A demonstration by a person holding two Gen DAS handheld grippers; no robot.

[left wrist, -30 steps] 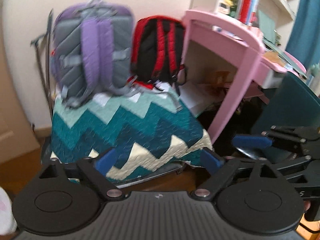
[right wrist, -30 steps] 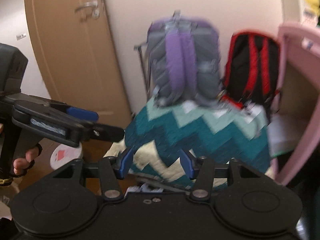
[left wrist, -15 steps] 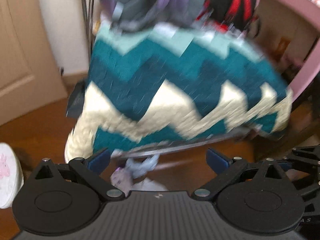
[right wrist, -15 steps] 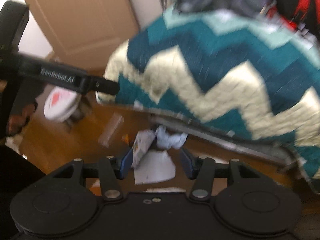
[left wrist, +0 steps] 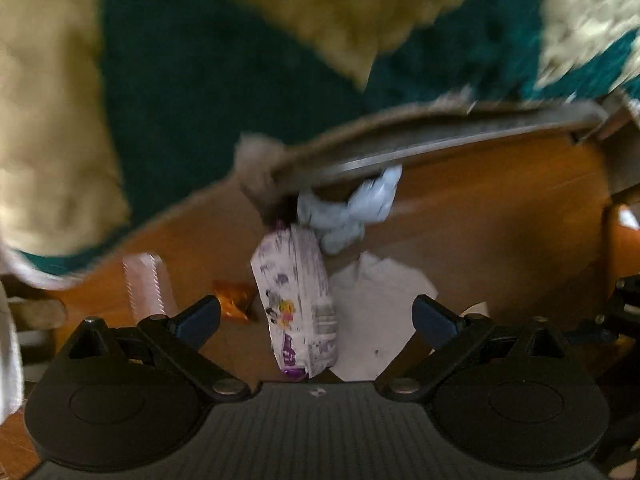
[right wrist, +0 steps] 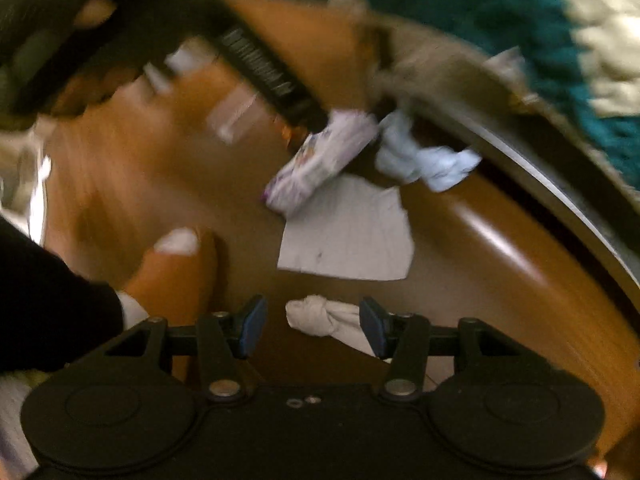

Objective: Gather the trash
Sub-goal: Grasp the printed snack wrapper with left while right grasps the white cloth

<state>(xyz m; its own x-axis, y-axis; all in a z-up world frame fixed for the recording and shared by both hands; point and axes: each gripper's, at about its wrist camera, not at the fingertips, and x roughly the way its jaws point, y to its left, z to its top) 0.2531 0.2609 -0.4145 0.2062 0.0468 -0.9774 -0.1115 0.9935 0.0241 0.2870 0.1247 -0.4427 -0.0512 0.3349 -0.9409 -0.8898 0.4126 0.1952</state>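
Note:
Trash lies on the brown wooden floor below both grippers. A white and purple printed wrapper (left wrist: 298, 300) (right wrist: 320, 160) lies between the wide-apart fingers of my left gripper (left wrist: 316, 318), which is open and above it. Beside it are a crumpled pale blue tissue (left wrist: 352, 212) (right wrist: 424, 160), a flat white paper sheet (left wrist: 376, 312) (right wrist: 348, 236), a small orange wrapper (left wrist: 234, 300) and a clear plastic piece (left wrist: 146, 284). My right gripper (right wrist: 314, 326) is open over a twisted white tissue (right wrist: 324, 320). The left gripper's black body crosses the upper left of the right wrist view.
A teal and cream zigzag blanket (left wrist: 200, 80) (right wrist: 560, 40) hangs over a metal-edged frame (left wrist: 420, 144) just behind the trash. A person's foot (right wrist: 176, 272) and dark sleeve (right wrist: 48, 300) are at the left in the right wrist view.
Both grippers have dropped and tipped down from facing the backpacks and blanket to pointing at the floor. The trash, earlier small and low in view, now sits between the fingers. Both stayed open.

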